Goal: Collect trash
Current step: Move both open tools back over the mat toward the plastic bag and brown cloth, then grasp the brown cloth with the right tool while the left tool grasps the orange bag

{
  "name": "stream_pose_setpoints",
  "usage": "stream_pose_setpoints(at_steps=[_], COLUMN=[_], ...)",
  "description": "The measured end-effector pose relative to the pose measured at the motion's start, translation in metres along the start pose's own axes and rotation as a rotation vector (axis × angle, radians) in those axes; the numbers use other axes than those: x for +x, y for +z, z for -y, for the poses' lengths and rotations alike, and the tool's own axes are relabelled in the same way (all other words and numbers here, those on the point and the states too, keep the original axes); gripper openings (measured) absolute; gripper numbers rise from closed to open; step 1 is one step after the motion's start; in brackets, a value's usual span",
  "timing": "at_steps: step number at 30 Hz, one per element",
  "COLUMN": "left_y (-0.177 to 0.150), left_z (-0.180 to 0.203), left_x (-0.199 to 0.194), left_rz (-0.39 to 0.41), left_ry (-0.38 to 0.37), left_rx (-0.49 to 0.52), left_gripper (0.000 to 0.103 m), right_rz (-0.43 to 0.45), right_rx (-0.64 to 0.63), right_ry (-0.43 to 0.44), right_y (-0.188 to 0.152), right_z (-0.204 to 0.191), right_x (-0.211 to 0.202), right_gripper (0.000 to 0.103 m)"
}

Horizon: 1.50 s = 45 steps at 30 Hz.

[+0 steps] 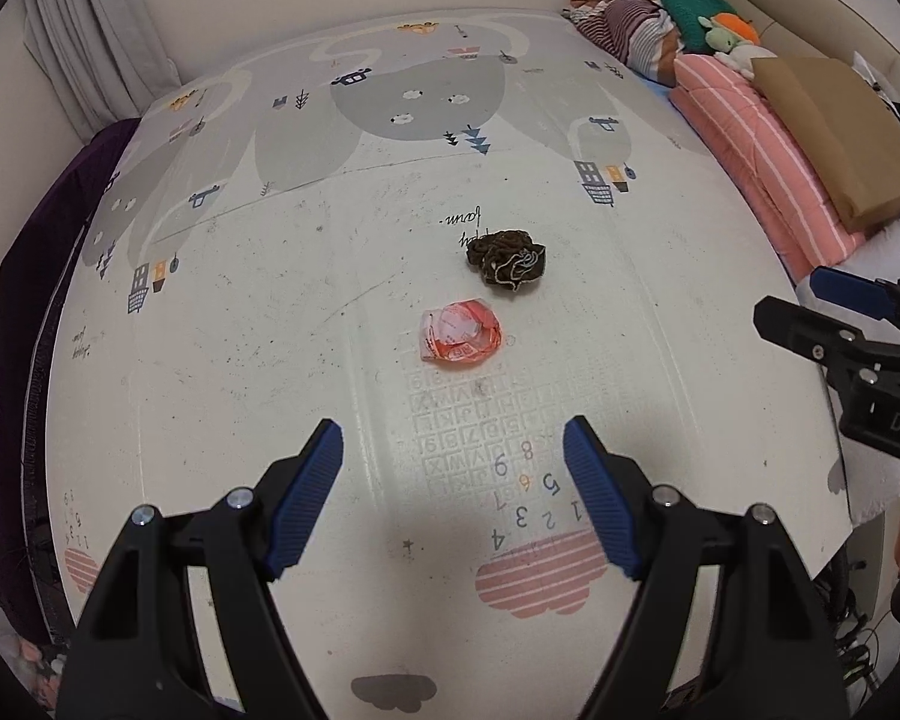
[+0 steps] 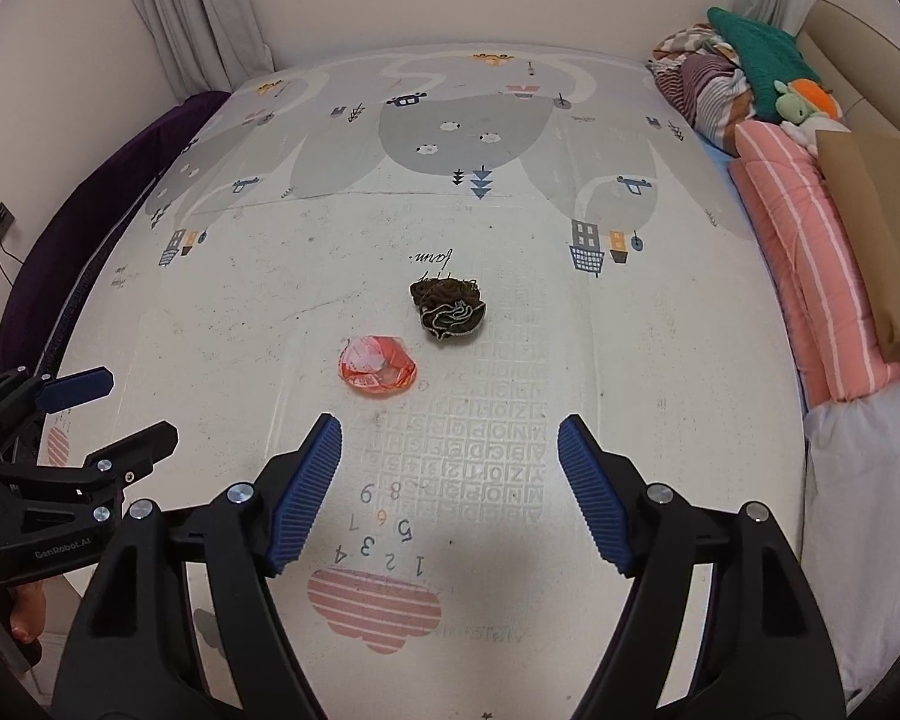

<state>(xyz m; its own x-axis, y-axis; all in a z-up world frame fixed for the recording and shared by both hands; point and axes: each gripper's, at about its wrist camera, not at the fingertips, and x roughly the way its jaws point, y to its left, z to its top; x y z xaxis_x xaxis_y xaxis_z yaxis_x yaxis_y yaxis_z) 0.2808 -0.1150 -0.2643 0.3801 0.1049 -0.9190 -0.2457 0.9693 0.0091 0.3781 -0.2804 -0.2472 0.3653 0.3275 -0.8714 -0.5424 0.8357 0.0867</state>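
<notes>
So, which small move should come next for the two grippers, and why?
Probably move the left gripper forward and down to the crumpled orange wrapper. Both the left gripper and the right gripper are open and hold nothing, the wrapper lies almost straight ahead of the left fingers, and it sits nearer than the dark brown wad on the play mat.

One orange wrapper, one brown scrunchie.

orange wrapper, brown scrunchie (cream trim)
</notes>
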Motion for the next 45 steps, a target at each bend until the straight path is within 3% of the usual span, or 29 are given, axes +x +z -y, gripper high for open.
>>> stream_pose_setpoints(at_steps=[8,16,25,33,34,36,38,39,42,45], left_y=[0.026,0.043,0.046,0.038,0.037,0.035,0.036,0.037,0.039,0.040], left_z=[0.000,-0.014,-0.016,-0.013,-0.013,-0.016,-0.020,-0.023,-0.032,-0.037], left_x=[0.080,0.180,0.249,0.287,0.290,0.297,0.299,0.298,0.293,0.282], left_rz=[-0.052,-0.099,-0.109,-0.110,-0.111,-0.118,-0.117,-0.119,-0.129,-0.123], left_ry=[-0.001,-0.009,-0.040,-0.076,-0.084,-0.084,-0.087,-0.096,-0.104,-0.071], left_rx=[-0.051,-0.062,-0.047,-0.018,-0.019,-0.022,-0.028,-0.035,-0.064,-0.065], left_gripper=[0.076,0.076,0.076,0.076,0.074,0.060,0.051,0.044,0.036,0.034], right_rz=[-0.001,-0.030,-0.050,-0.100,-0.105,-0.119,-0.134,-0.140,-0.137,-0.133], right_rx=[-0.033,-0.005,-0.058,-0.103,-0.106,-0.107,-0.099,-0.097,-0.104,-0.106], right_ry=[0.012,0.048,0.041,0.057,0.065,0.090,0.131,0.136,0.148,0.153], right_y=[0.041,0.064,0.067,0.058,0.058,0.057,0.057,0.057,0.059,0.060], right_z=[0.019,0.027,0.020,0.011,0.011,0.010,0.009,0.009,0.007,0.005], right_x=[0.074,0.179,0.264,0.320,0.323,0.328,0.329,0.328,0.320,0.308], right_gripper=[0.072,0.072,0.072,0.072,0.072,0.071,0.043,0.038,0.023,0.020])
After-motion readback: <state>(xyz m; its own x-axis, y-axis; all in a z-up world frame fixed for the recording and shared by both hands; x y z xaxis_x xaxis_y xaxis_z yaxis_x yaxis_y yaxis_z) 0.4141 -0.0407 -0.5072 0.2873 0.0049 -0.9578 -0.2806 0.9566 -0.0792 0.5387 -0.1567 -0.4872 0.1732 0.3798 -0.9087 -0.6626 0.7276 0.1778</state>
